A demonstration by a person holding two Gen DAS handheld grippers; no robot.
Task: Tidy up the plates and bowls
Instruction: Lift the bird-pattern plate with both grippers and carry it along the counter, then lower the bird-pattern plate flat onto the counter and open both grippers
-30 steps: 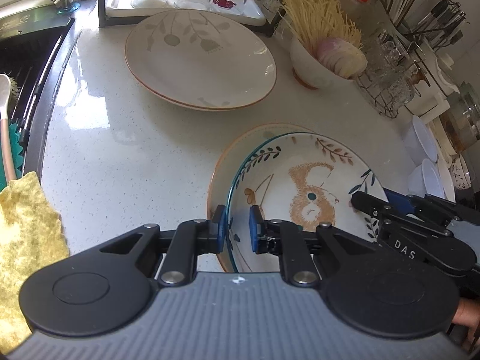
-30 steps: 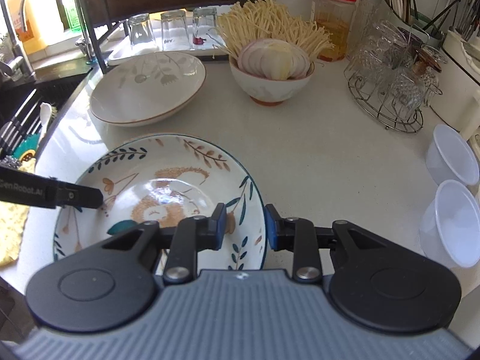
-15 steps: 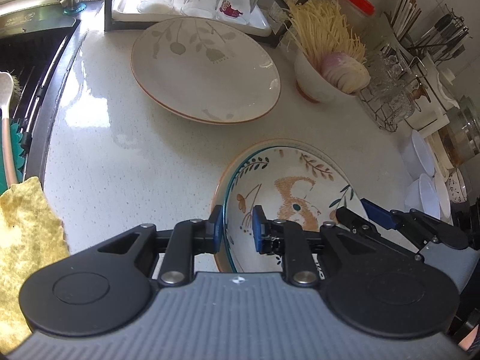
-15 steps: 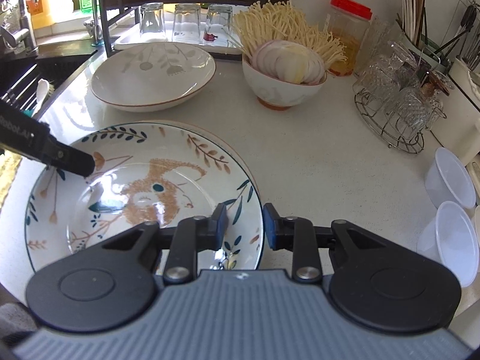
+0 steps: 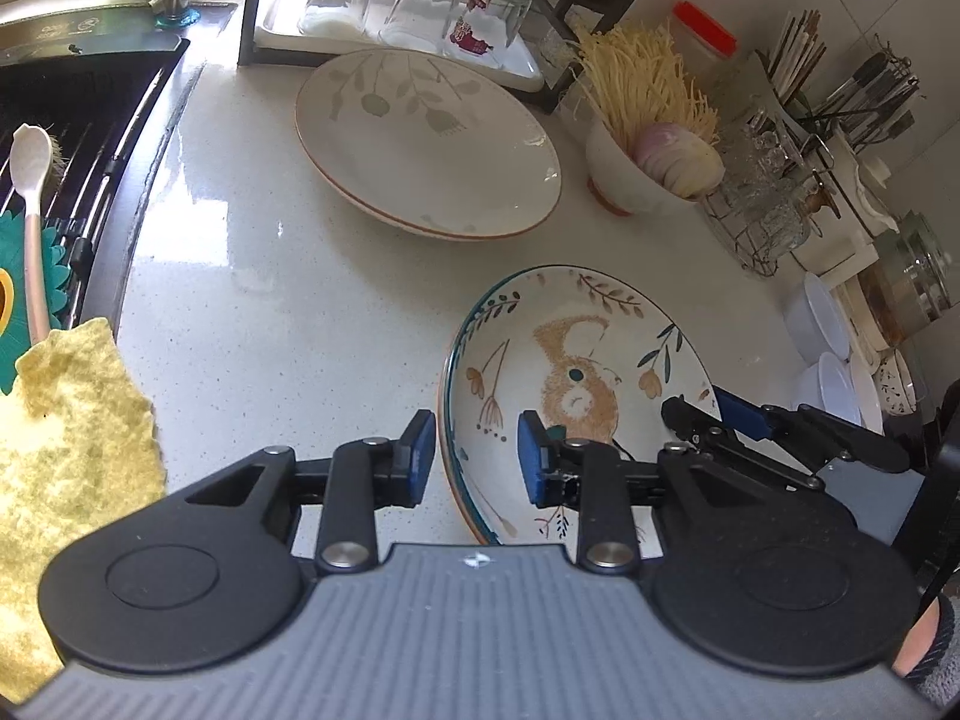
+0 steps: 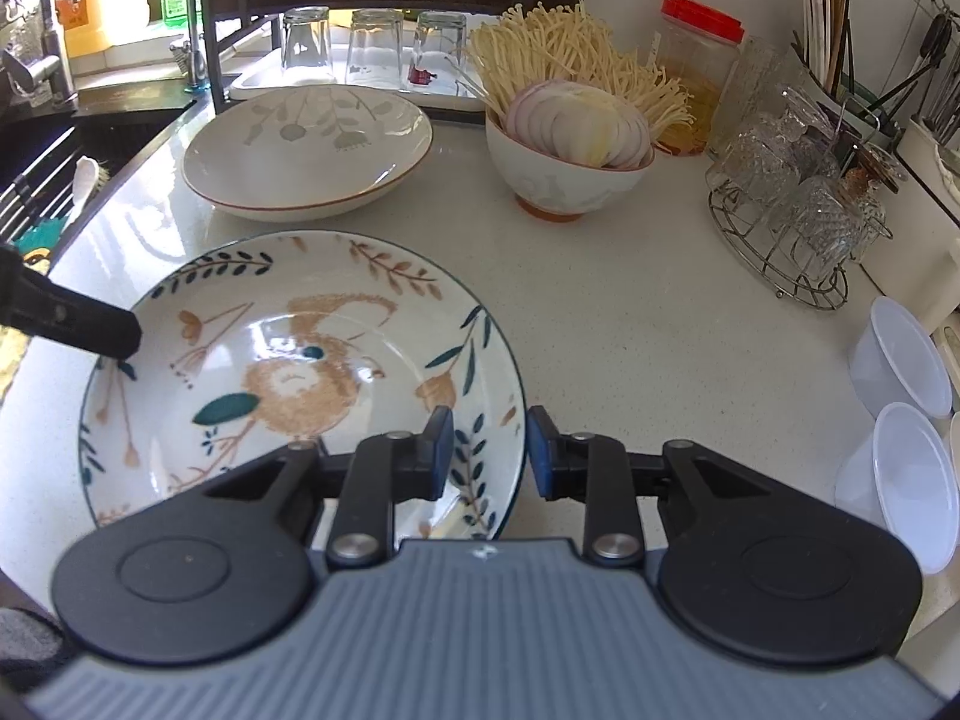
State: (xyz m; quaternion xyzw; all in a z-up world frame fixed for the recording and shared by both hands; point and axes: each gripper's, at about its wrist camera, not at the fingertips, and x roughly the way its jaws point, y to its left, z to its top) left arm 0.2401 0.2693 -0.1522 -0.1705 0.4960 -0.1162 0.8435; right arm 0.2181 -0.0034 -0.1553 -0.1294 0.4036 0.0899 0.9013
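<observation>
Plate-stacking step, release phase, by my reading. Your left gripper (image 5: 473, 456) and right gripper (image 6: 489, 450) each straddle an opposite rim of the white ceramic plate painted with a brown squirrel and blue-green leaves (image 6: 300, 372), jaws parted wider than the rim, gripping nothing. That plate rests on the speckled white countertop (image 6: 630, 324), near the cream leaf-patterned plate with the orange rim (image 6: 306, 150), apart from it. Whether another plate lies underneath, you cannot tell. Next move likely calls for backing both tools straight off the rims without nudging the plate.
</observation>
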